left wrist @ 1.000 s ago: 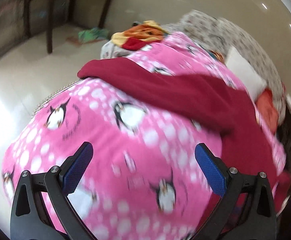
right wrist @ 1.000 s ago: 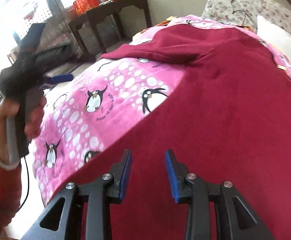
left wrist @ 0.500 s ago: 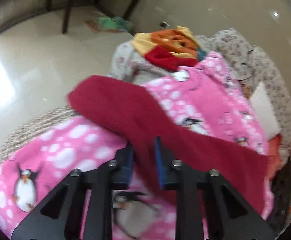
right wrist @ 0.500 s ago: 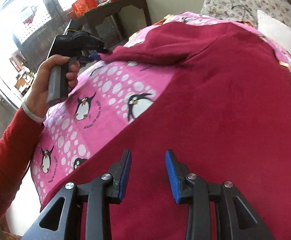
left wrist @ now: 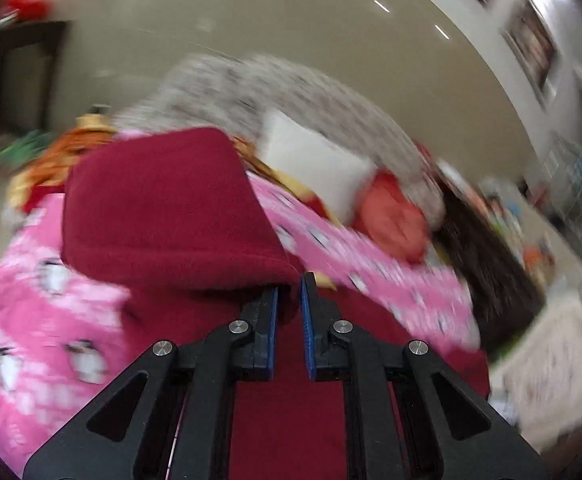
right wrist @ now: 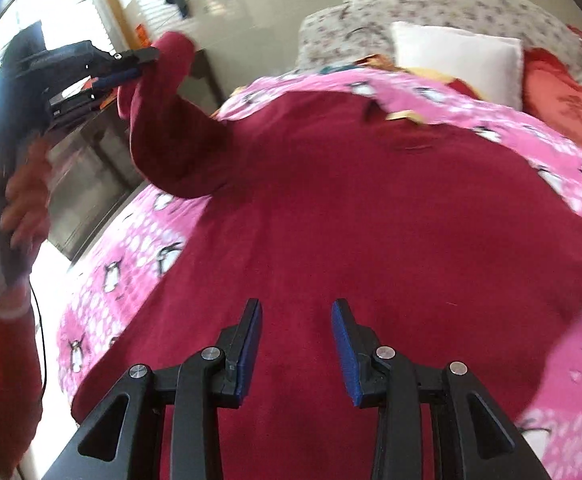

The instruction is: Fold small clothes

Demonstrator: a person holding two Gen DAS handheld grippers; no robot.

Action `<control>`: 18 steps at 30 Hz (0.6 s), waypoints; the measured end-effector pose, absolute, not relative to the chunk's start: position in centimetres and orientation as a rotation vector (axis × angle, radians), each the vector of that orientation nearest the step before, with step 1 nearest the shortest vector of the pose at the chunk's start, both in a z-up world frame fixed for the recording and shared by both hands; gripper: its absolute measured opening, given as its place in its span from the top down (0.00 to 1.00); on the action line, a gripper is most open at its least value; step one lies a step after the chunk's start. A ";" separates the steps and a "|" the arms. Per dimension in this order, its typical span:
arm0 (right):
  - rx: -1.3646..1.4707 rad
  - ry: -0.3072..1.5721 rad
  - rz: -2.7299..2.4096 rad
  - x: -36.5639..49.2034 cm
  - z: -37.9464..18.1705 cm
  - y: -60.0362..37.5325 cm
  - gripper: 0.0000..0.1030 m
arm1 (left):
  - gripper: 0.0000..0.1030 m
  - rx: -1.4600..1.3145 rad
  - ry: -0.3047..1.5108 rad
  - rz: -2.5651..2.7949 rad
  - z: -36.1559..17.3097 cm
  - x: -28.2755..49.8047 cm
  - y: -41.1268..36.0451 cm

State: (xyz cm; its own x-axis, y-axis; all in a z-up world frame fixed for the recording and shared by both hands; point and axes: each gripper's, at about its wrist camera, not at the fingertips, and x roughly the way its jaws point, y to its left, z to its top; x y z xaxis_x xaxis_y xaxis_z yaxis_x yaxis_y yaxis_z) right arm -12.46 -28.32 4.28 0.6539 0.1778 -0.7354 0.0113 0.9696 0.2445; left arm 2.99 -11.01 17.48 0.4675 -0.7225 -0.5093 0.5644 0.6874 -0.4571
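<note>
A dark red fleece garment (right wrist: 351, 208) lies spread on a pink penguin blanket (right wrist: 131, 272). In the right wrist view my left gripper (right wrist: 147, 62) is up at the left, shut on the end of the garment's sleeve (right wrist: 159, 120), which hangs lifted off the blanket. The left wrist view is blurred; there the sleeve (left wrist: 163, 208) drapes back from my left gripper (left wrist: 291, 284), with its cuff pinched between the blue pads. My right gripper (right wrist: 295, 312) stands open low over the garment's body, nothing between its fingers.
A white pillow (right wrist: 455, 60), a red cushion (right wrist: 563, 100) and floral bedding (right wrist: 431, 4) lie at the far end. A dark wooden table (right wrist: 103, 152) stands left of the bed. A person's hand (right wrist: 23, 200) in a red sleeve holds the left gripper.
My left gripper went from wide open over the blanket to shut on the sleeve end, then lifted it up and swung it over. The right gripper shifted over the garment's body.
</note>
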 end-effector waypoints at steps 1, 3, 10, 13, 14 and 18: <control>0.244 0.848 0.076 -13.1 4.5 -29.1 0.60 | 0.90 -0.201 0.756 -0.851 16.5 2.3 -12.7; 0.272 0.834 0.037 -14.1 4.6 -30.4 0.52 | 0.86 -0.138 0.806 -0.982 13.4 0.6 -15.8; 0.251 0.815 -0.052 -15.8 5.4 -32.2 0.51 | 0.67 -0.154 0.990 -1.078 8.0 -0.3 -16.4; 0.218 0.794 -0.037 -15.1 6.0 -31.4 0.47 | 0.47 -0.123 0.892 -0.965 9.5 -0.8 -12.8; 0.204 0.788 -0.032 -14.4 6.1 -31.0 0.45 | 0.40 -0.105 0.854 -0.886 9.8 -0.7 -11.3; 0.144 0.779 -0.112 -11.6 5.7 -31.0 0.41 | 0.31 -0.120 0.828 -0.768 9.3 0.5 -7.6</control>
